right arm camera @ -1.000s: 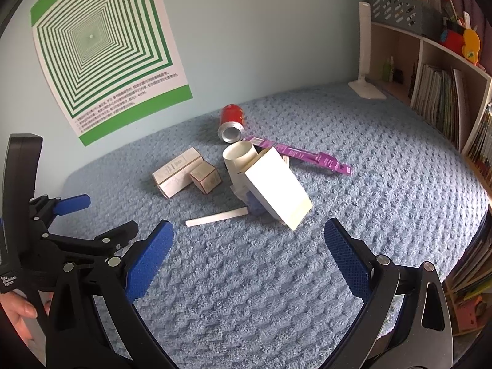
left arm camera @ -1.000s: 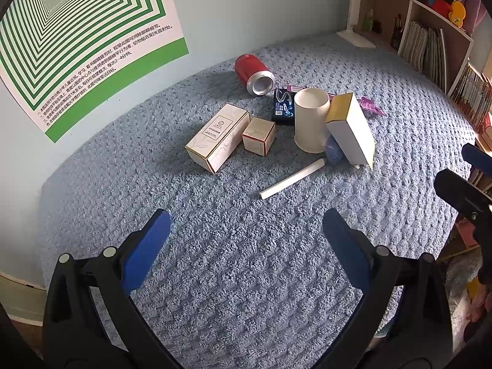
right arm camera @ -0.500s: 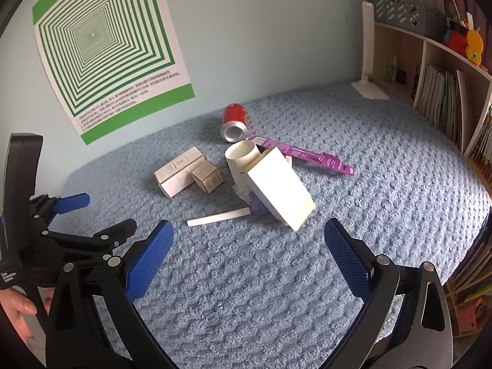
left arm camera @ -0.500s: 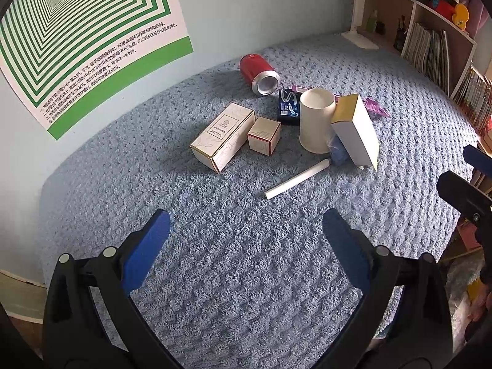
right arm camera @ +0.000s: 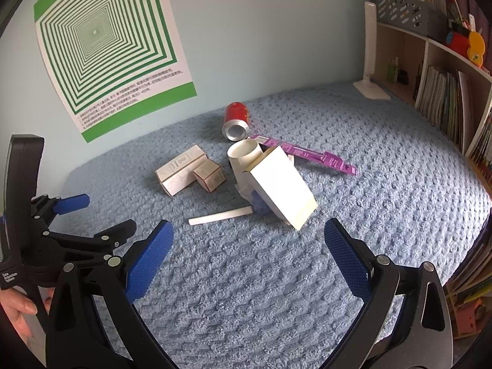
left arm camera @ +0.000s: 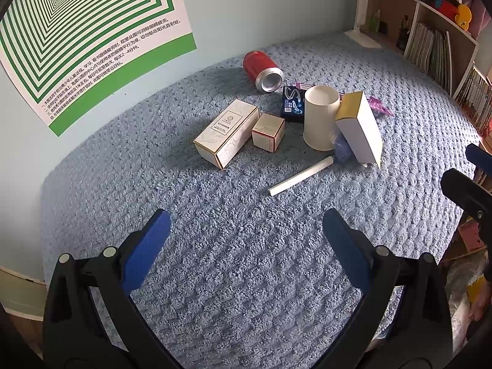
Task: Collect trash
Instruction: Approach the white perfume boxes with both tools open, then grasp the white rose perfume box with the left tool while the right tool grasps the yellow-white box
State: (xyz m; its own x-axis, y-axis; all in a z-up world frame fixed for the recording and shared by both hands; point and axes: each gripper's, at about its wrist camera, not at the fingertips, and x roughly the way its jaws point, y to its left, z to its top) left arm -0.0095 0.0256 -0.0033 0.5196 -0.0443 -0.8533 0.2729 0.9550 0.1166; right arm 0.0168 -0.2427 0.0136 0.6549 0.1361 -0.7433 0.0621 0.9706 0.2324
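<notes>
Trash lies in a cluster on the blue blanket [left arm camera: 246, 261]: a red can [left arm camera: 263, 67] on its side, a long cream box [left arm camera: 226, 132], a small cream box [left arm camera: 268, 132], a dark blue packet [left arm camera: 293, 104], a white cup [left arm camera: 321, 117], a white box with a gold end [left arm camera: 359, 127] leaning on it, a white paper stick [left arm camera: 301, 180] and a purple wrapper [right arm camera: 307, 153]. My left gripper [left arm camera: 246, 246] is open and empty, short of the stick. My right gripper [right arm camera: 247, 258] is open and empty, just short of the white box [right arm camera: 281, 187].
A green-striped poster [left arm camera: 77, 30] hangs on the wall behind. A bookshelf [left arm camera: 436, 43] and a white lamp base [right arm camera: 370, 87] stand at the right. The left gripper's side shows at the left of the right wrist view [right arm camera: 61, 215].
Both grippers have drawn back and risen slightly, so the trash cluster sits a little further up in view. Both stay open. Nothing on the blanket has moved.
</notes>
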